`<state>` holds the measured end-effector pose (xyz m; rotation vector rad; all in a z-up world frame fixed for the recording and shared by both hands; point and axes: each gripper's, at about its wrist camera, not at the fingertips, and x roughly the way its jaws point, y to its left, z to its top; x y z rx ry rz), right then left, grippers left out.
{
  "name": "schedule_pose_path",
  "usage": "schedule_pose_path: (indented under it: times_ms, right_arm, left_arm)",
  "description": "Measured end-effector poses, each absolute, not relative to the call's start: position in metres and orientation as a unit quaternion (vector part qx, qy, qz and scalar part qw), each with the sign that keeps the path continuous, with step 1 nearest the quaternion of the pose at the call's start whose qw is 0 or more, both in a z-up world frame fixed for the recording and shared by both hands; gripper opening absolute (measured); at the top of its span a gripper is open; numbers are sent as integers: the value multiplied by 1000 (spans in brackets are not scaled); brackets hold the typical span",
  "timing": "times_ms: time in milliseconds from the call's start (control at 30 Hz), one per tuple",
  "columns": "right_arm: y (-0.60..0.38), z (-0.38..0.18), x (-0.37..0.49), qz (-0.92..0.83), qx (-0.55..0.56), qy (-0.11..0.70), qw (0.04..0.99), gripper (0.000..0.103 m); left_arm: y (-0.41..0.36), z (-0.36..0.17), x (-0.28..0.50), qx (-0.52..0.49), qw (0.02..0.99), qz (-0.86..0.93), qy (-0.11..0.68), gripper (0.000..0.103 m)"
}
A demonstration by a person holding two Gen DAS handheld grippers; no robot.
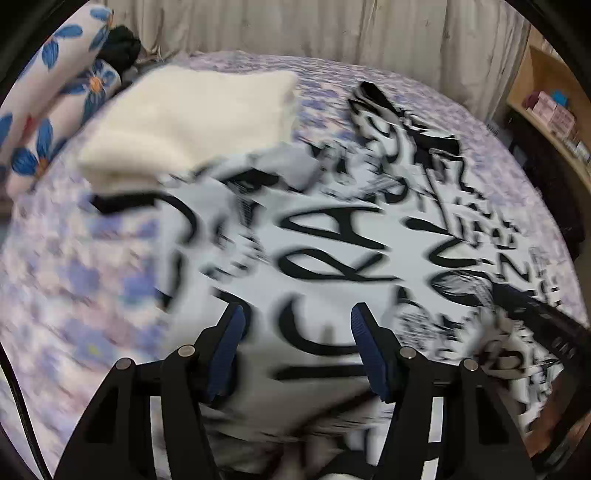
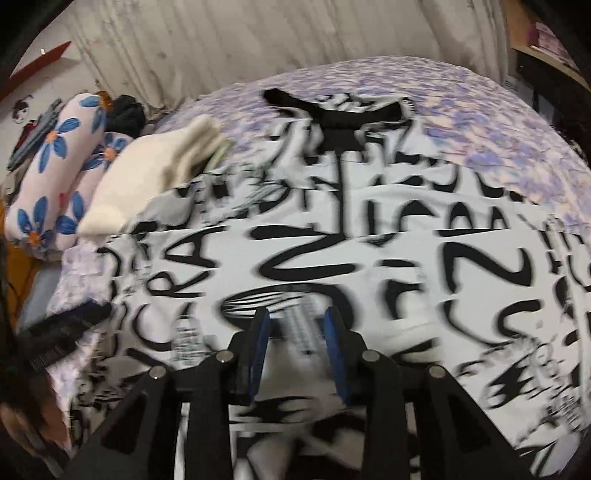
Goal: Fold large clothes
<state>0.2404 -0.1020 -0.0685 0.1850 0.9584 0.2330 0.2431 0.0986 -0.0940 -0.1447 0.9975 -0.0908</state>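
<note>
Blue-padded fingers of the left gripper stand apart at six o'clock in the left wrist view, with nothing clamped between them; the white garment with black lettering lies just under and beyond them. At four o'clock there a dark shape crosses the cloth, too blurred to name. From the right wrist view, the right gripper holds its pads a narrower way apart, and only smeared print shows in the gap, so no cloth looks pinched. Spread over the bed, the garment fills the middle of both views and reaches to twelve o'clock, where its black neckline lies flat on the lilac flowered bedspread. At ten o'clock a folded cream cloth rests on the bedspread, touching the garment's far left edge. Beyond it, at about ten to eleven o'clock, lie pillows with blue flowers and a dark bundle beside them. Pale pleated curtains close off the back, and a wooden shelf stands at two o'clock.
</note>
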Motion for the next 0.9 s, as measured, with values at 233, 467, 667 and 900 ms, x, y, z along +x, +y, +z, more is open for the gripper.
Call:
schedule_pose_path:
  times_ms: [233,467,667,900]
  right_arm:
    - [-75,-100,242,122,39,491,862,28]
    - [-158,-100,229,27,30,472,881,25]
    - [-205,-99,218,-16,80,475,876,28]
    - [-213,-94,208,-15,128,469,874,28]
  left_arm:
    - [76,-144,232,-62,857,-13,512,59]
    - [112,-143,225,-49,864,18,501,59]
    - [123,-141,222,-51,864,13,502,59]
    - [119,-132,214,-48,861,29,506,59]
